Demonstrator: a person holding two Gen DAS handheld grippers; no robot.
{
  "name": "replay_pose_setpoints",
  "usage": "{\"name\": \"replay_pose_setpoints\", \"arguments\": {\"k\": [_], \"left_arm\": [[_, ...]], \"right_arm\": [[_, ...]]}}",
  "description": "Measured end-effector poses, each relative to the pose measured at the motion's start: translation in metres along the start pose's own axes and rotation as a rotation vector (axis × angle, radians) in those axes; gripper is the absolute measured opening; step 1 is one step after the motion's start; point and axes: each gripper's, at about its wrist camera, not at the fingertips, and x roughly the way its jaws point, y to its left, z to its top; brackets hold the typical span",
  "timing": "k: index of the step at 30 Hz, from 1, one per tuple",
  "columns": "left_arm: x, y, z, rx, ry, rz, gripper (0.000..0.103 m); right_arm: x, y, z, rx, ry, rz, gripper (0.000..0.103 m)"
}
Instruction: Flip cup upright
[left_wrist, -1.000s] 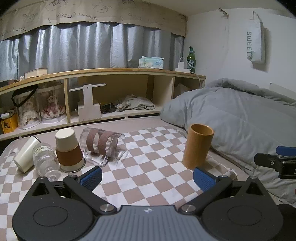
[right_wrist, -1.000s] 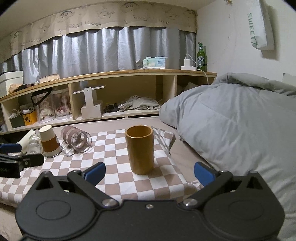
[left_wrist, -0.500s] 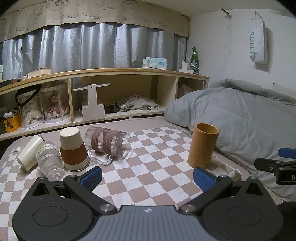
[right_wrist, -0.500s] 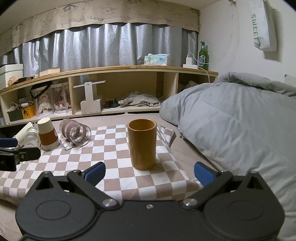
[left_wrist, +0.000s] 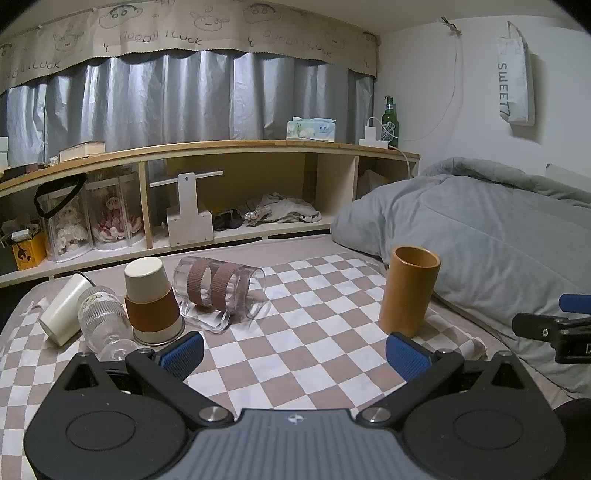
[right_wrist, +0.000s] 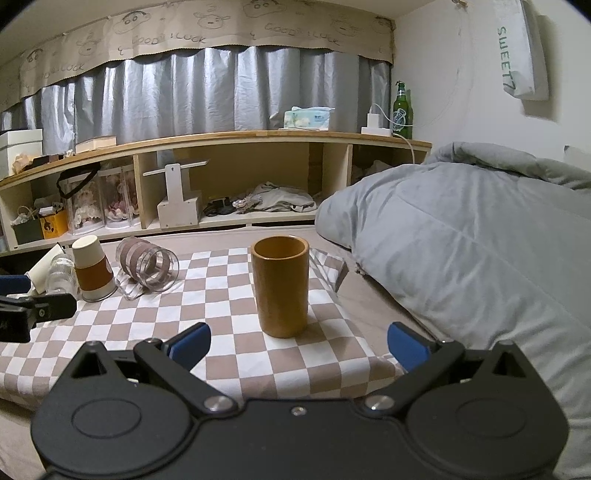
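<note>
1. A checkered cloth (left_wrist: 295, 354) covers the bed, below a long shelf (left_wrist: 236, 147).
2. Far left, a white cup (left_wrist: 61, 312) and clear bottle (left_wrist: 101, 321) lie tipped; a sleeved paper cup (left_wrist: 151, 299) stands mouth-down.
3. The glass mug (left_wrist: 218, 288) lies on its side, long axis running left-right, mouth rightward.
4. The bamboo cup (left_wrist: 408, 291) is already upright.
5. The left tool (left_wrist: 293, 354), wide open and empty, is nearer the fallen ones (ahead, to its left); the right tool (right_wrist: 299, 345), equally spread and empty, faces the bamboo cup.

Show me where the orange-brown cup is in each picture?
Left wrist view: the cup stands upright at the right, near the checkered cloth's right edge, beside the grey duvet.
Right wrist view: the cup stands upright in the middle, just ahead of the open right gripper.
Shared landmark: the green bottle on the shelf top.
</note>
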Motion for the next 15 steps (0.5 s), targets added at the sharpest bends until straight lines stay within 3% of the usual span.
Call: {"name": "replay_pose_setpoints", "arguments": {"k": [15], "left_arm": [[-0.0012, -0.0010, 0.0005, 0.006, -0.004, -0.001, 0.103]], "right_arm": [[-0.0001, -0.0002, -0.0004, 0.001, 0.000, -0.001, 0.103]]}}
